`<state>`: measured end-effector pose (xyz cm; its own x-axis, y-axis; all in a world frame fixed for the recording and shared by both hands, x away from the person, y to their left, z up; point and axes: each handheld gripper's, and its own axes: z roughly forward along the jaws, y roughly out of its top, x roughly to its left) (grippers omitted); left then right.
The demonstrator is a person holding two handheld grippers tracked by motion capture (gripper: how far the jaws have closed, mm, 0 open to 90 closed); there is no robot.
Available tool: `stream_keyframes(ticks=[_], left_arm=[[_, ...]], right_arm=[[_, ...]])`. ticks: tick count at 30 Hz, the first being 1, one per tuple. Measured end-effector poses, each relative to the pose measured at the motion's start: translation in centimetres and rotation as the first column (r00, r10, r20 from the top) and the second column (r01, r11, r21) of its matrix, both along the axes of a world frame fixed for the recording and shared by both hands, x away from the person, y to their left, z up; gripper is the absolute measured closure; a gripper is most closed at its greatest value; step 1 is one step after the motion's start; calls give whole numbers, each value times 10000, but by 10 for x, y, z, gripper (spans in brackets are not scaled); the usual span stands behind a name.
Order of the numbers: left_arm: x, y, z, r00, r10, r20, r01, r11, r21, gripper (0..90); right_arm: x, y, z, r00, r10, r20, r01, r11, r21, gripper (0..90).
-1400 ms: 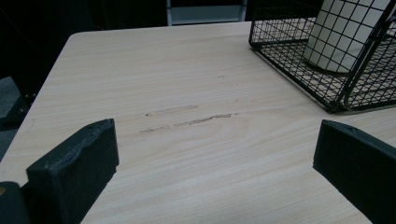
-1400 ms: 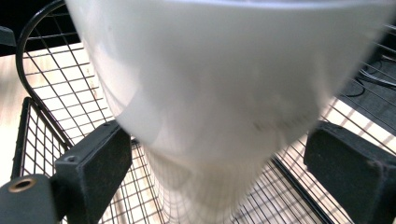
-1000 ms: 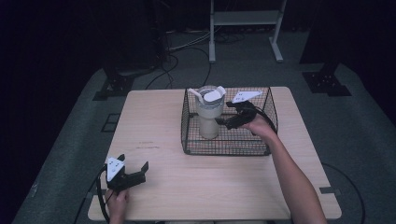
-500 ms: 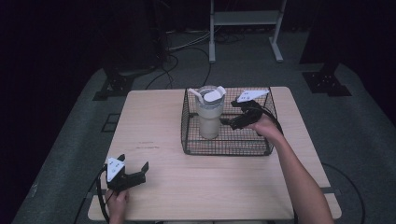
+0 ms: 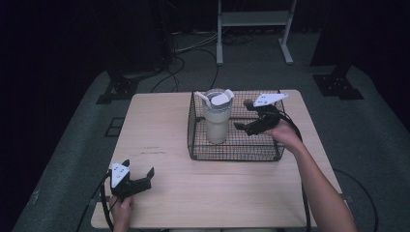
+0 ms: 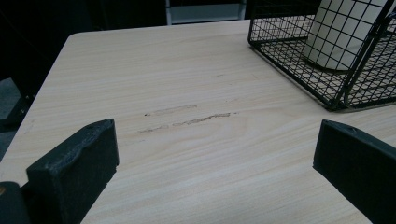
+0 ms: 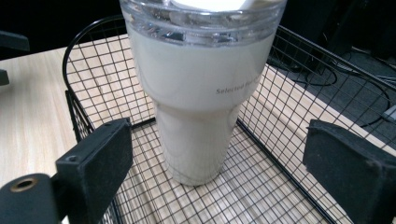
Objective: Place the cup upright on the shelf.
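Since a second ago my right gripper point(image 5: 245, 126) has backed away from the cream tumbler point(image 5: 216, 121) toward the wire basket's point(image 5: 232, 153) right side; its jaws are spread wide, holding nothing. That tumbler stands upright in the basket's left half. My left gripper point(image 5: 140, 175) rests near the table's point(image 5: 217, 193) front-left corner, jaws wide, empty.

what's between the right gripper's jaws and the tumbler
Nothing: in the right gripper view, only basket floor mesh separates the open right gripper from the tumbler.
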<state>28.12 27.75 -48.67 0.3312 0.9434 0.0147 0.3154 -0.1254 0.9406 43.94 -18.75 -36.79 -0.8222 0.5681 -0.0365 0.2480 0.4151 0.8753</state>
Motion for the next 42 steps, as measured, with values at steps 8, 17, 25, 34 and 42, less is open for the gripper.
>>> stream_keyframes(ticks=[8,17,25,34,42], left_arm=[[0,0,0,10000,-4,4,4,10000,5,0],[0,0,0,10000,17,2,-17,10000,18,0],[0,0,0,10000,6,13,-6,10000,64,0],[0,-1,0,10000,30,13,-30,10000,12,0],[0,-1,0,10000,23,-5,-23,10000,51,0]], right_arm=[[-8,-8,1,10000,46,21,-46,10000,-77,78],[-20,-15,1,9998,175,27,-174,9997,-188,78],[-33,-23,1,9996,275,88,-274,9994,-190,78],[-49,-28,2,9985,499,208,-497,9987,-130,78],[-61,-30,1,9974,668,255,-665,9977,-126,78]])
